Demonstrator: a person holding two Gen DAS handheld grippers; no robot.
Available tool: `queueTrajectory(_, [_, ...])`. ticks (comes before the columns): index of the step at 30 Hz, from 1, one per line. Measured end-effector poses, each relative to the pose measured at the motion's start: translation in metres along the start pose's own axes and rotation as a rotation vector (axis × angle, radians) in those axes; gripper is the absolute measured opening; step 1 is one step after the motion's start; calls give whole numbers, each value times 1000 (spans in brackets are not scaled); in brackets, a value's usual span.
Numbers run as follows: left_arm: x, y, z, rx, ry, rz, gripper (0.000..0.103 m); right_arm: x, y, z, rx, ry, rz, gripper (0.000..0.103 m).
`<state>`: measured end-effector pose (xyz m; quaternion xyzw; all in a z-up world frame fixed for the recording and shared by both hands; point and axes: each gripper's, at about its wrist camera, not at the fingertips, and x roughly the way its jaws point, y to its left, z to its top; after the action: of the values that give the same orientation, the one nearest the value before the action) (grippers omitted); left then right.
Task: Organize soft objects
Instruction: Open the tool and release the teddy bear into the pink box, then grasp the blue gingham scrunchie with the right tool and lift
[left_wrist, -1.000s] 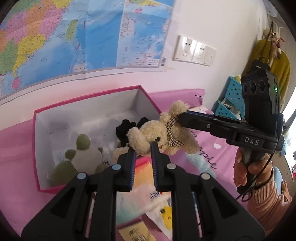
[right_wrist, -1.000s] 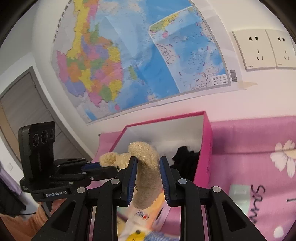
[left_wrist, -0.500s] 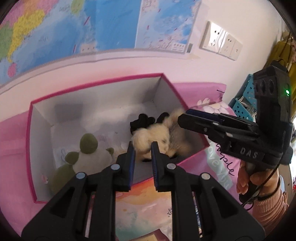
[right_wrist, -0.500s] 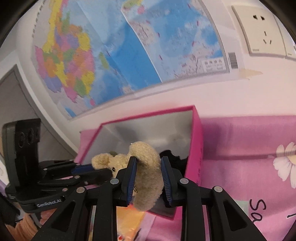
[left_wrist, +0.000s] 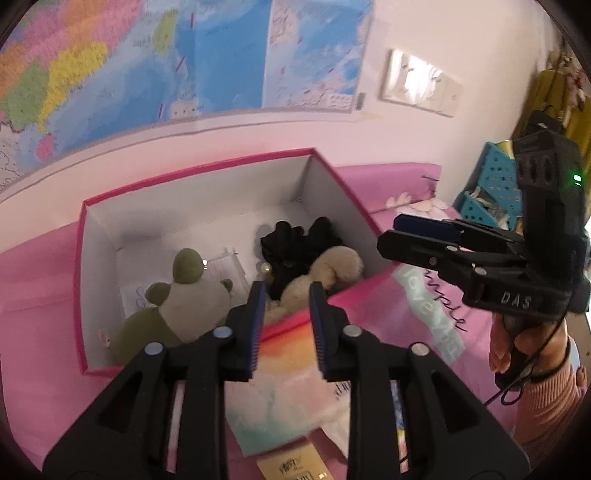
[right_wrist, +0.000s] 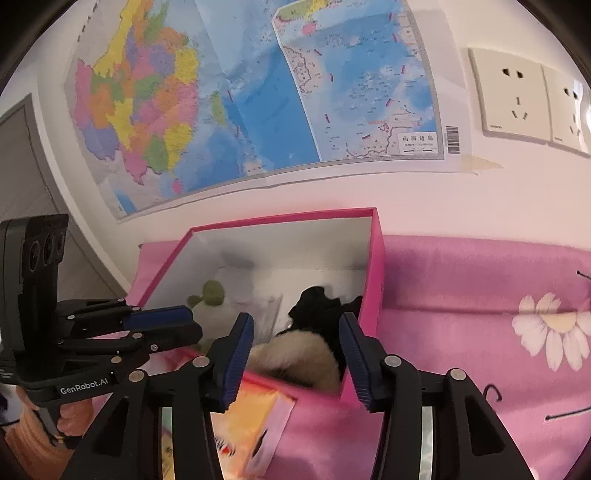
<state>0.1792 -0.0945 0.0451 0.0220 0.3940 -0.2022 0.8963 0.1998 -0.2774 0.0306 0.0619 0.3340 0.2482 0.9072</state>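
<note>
At the bottom of the left wrist view the left tool (left_wrist: 286, 295) fills the lower frame, its blue-ribbed jaws parting with nothing pressed between the pads; the cream teddy bear (left_wrist: 325, 269) shows through the gap but lies beyond it, down in the box. In the right wrist view the right tool (right_wrist: 297, 334) sits low in the centre, its jaws also spreading and standing clear of the bear (right_wrist: 299, 358), which rests free against the near right corner of the box.

Under both tools, at the lower edge, a colourful picture book (left_wrist: 284, 373) lies on the pink bedsheet (left_wrist: 37, 332), just in front of the box's near wall. At the bottom of the left view a small yellowish packet (left_wrist: 291, 467) shows, too blurred to read.

The pink box (left_wrist: 79, 280) sits in mid-frame with its white inside open to view. In its lower left part lies a green and grey plush (left_wrist: 184, 302). Towards the right, just behind the bear and touching it, is a black soft item (left_wrist: 291, 247), possibly a scrunchie or bow, though the view is too soft to be sure.

At the right edge of the left view a hand (left_wrist: 517, 350) in a peach sleeve grips the handle of the right tool. Behind it, upper right, stands a teal basket (left_wrist: 487, 184).

On the wall behind the box, across the upper frame, hangs a large map (right_wrist: 258, 92), with white sockets (right_wrist: 517, 103) at the upper right.
</note>
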Motion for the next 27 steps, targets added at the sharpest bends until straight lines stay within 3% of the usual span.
queueTrajectory(9, [-45,-14,-39,32,-74,-64,40,-42,8,-32,11,8,154,57])
queueTrajectory(15, [-44,-19,-73,29,-26,-107,41,-43,16,-76,-21,113,156,61])
queueTrajectory(23, [-20,-19,-109,-30,97,-161,41,-16,7,-126,23,254,144,61])
queueTrajectory(25, [-16,-22,-114,-29,111,-162,41,-15,7,-131,24,262,149,53])
queueTrajectory(27, [-13,-23,-118,-28,122,-167,41,-18,10,-135,6,254,150,31])
